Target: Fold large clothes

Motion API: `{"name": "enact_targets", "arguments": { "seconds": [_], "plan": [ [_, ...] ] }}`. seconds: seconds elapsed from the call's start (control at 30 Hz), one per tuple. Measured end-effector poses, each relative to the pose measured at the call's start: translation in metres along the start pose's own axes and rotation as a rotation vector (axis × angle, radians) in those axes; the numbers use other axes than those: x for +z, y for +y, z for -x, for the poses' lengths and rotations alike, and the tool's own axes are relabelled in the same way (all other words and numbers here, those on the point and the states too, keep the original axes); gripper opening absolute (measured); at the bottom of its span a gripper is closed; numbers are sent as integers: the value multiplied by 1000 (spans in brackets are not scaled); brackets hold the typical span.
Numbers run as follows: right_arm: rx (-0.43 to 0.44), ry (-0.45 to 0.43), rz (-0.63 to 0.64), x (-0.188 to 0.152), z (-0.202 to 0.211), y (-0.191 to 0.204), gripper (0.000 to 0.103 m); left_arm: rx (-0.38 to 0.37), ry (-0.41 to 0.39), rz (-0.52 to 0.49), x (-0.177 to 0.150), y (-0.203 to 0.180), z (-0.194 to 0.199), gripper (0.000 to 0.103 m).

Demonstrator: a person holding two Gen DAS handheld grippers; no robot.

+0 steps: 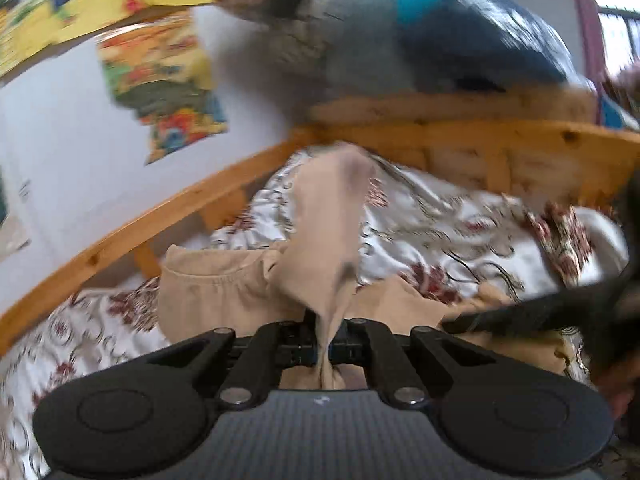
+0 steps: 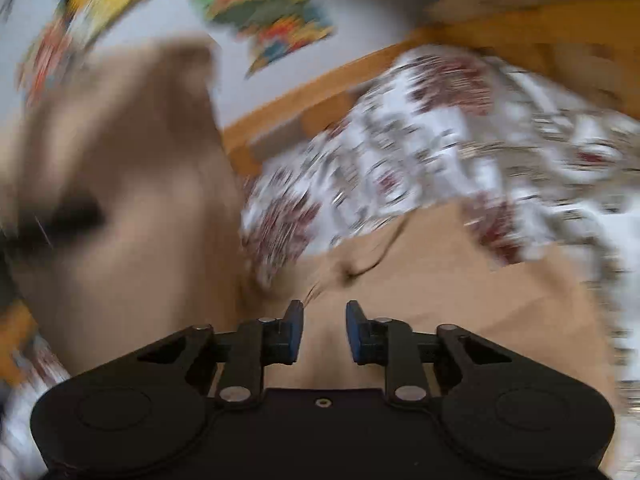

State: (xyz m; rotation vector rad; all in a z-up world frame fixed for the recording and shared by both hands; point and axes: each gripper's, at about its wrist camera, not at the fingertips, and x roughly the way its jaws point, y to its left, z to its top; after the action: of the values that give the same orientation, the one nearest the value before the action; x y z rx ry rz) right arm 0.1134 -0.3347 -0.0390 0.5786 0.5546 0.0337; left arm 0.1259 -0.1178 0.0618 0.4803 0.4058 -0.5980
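Note:
A beige garment lies on a bed, its gathered waistband to the left. My left gripper is shut on a bunched strip of it, which rises from the jaws as a lifted fold. In the right wrist view the same beige garment spreads under my right gripper. Its blue pads stand apart with nothing pinched between them. A raised part of the cloth fills the left side, heavily blurred.
A white bedspread with dark red flowers covers the bed inside a wooden frame. Colourful posters hang on the white wall. A blue and grey pile of bedding sits above the headboard. A dark blurred shape reaches in from the right.

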Motion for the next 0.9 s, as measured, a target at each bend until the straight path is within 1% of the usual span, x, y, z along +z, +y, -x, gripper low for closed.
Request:
{"name": "enact_targets", "arguments": {
  "seconds": [0.03,0.07,0.13,0.17,0.2,0.23,0.27,0.3,0.33,0.4,0.47,0.53,0.6,0.7,0.8,0.9],
  "plan": [
    [24,-3,-57,6,12,-15,40,-3,5,-20,2,-8,-5,2],
    [60,6,-132,10,22,-34,44,-8,7,-37,-1,-16,-8,2],
    [137,32,-273,10,30,-64,53,-30,20,-45,0,-26,-18,2],
    [199,52,-362,9,30,-79,56,-45,28,-51,-2,-31,-22,2],
    [265,69,-440,7,27,-90,62,-58,36,-69,-3,-37,-25,2],
    [341,86,-521,4,21,-99,73,-70,40,-92,-3,-43,-30,2],
    [399,99,-575,2,15,-105,78,-81,45,-121,-4,-48,-32,2],
    [441,111,-621,0,9,-109,82,-94,50,-147,-5,-52,-34,2],
    [456,117,-649,-2,3,-112,81,-117,55,-178,-7,-58,-33,2],
    [435,100,-647,0,4,-112,78,-172,57,-220,-14,-65,-34,2],
    [392,58,-598,8,11,-114,77,-244,57,-262,-23,-74,-32,2],
    [380,29,-576,13,18,-119,75,-294,75,-292,-32,-85,-33,2],
    [381,15,-587,15,23,-127,74,-330,109,-311,-42,-97,-38,2],
    [324,13,-623,12,17,-139,74,-350,161,-320,-56,-113,-50,3],
    [319,6,-676,9,20,-147,75,-345,193,-285,-64,-119,-62,4],
    [303,7,-665,10,21,-147,87,-348,198,-260,-64,-117,-66,5]
  ]
}}
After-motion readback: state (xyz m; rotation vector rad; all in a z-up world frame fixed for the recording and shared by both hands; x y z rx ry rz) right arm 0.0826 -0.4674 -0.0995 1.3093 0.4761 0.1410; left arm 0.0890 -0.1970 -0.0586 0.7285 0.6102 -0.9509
